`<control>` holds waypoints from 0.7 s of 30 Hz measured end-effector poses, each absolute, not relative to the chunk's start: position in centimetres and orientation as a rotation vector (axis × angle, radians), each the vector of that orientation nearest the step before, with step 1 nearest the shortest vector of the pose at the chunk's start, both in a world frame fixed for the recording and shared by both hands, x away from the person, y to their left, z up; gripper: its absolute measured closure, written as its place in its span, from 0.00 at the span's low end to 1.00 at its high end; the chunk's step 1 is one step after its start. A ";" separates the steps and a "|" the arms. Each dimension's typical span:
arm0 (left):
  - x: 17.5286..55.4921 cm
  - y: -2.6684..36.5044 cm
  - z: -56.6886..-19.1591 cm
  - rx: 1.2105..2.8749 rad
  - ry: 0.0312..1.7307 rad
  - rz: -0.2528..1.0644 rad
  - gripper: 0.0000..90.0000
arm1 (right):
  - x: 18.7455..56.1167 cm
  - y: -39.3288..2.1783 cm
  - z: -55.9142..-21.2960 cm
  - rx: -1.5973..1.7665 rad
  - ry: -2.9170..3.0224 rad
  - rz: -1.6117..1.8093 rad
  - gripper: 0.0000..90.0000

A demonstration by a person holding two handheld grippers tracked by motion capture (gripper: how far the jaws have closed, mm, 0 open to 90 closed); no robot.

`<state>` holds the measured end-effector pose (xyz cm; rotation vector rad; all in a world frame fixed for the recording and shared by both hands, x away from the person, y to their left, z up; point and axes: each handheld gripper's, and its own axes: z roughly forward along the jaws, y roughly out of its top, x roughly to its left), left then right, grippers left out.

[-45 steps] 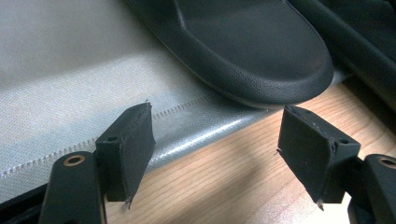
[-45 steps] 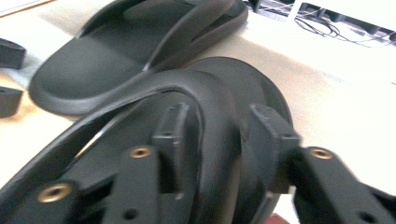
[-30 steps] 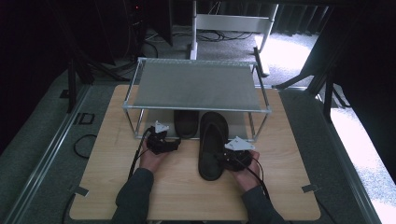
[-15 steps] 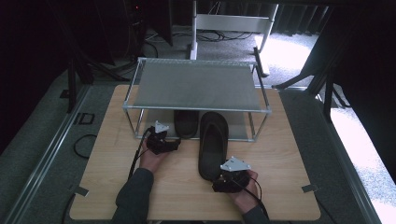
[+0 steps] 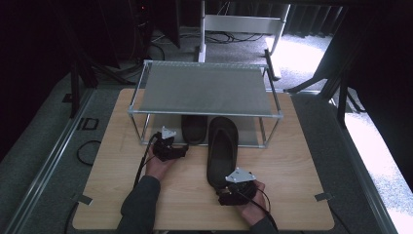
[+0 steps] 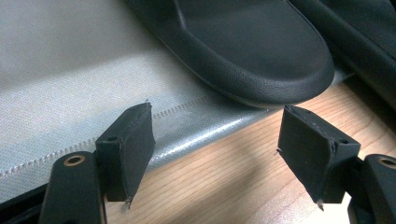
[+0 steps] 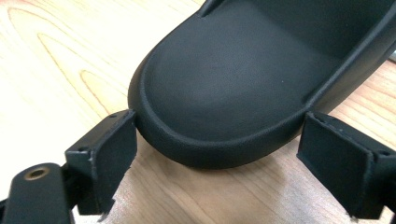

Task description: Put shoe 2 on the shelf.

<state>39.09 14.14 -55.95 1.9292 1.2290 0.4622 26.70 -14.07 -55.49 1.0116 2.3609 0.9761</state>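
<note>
In the high view, one black slipper (image 5: 194,128) lies under the metal rack (image 5: 204,90), while the second slipper (image 5: 221,151) sticks out of the rack toward the person. A second ago the right gripper (image 5: 229,191) was beside this slipper; now it sits at its near end.

In the left gripper view, the left gripper (image 6: 215,154) is open, just before the first slipper.

In the right gripper view, the jaws have just been opening and stand wide around the slipper's end without pressing. I judge a push or a new grip comes next.
</note>
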 end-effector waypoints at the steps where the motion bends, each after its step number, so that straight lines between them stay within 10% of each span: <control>1: 39.1 14.1 -56.0 1.928 1.229 0.462 0.31 | 26.7 -14.1 -55.5 1.014 2.359 0.981 0.13; 21: 39.1 14.2 -56.0 1.926 1.229 0.457 0.31 | 28.5 -15.0 -55.4 1.012 2.349 0.963 0.17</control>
